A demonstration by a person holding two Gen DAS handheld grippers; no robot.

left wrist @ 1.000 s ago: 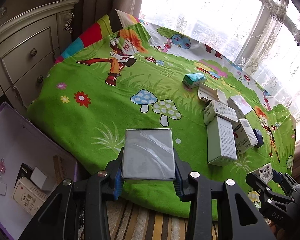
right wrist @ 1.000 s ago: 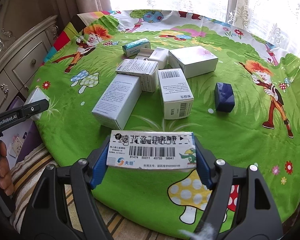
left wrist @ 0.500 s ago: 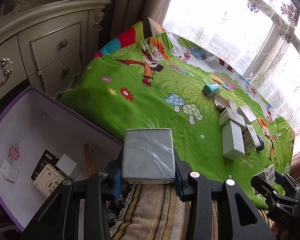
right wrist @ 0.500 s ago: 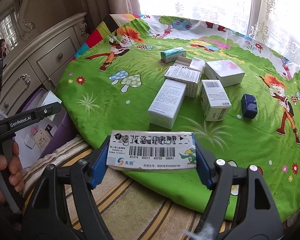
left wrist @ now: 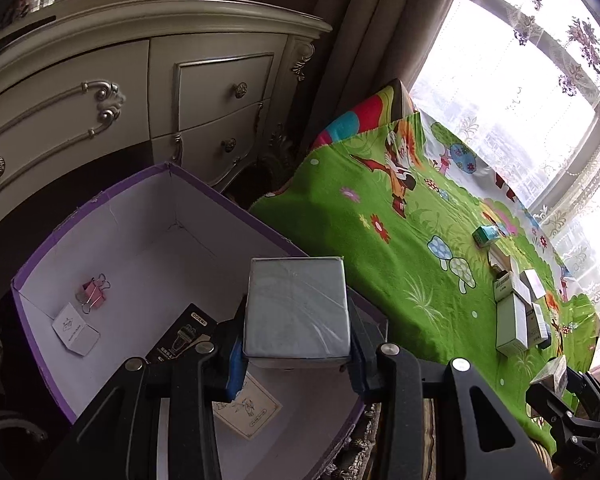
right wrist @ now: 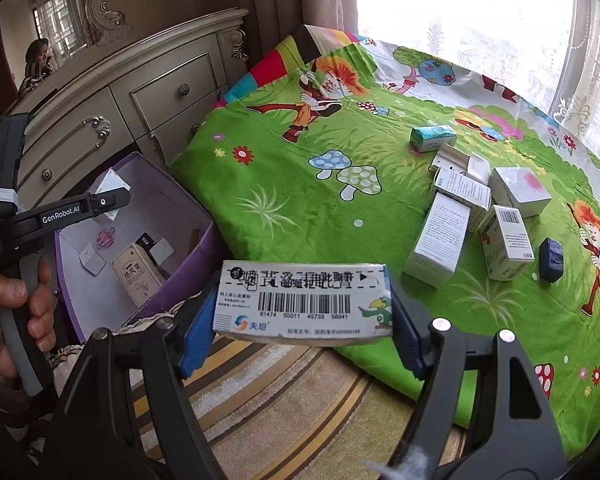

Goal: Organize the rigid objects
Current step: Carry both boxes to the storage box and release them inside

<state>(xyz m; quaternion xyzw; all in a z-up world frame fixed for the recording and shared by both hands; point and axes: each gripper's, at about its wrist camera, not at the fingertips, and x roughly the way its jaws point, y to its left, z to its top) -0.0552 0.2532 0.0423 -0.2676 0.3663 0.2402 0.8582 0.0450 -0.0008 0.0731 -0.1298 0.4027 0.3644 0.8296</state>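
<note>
Hanging over the purple box (left wrist: 204,216), a grey box (left wrist: 296,308) is being pinched by the left tongs (left wrist: 296,364). A barcoded carton (right wrist: 304,300) is being gripped by the right tongs (right wrist: 300,332) above the striped rug (right wrist: 284,392), beside the green bed (right wrist: 300,208).

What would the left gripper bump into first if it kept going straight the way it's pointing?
Probably the white floor of the purple box: the left gripper, holding the grey box, points down into it. Depth is unclear.
</note>
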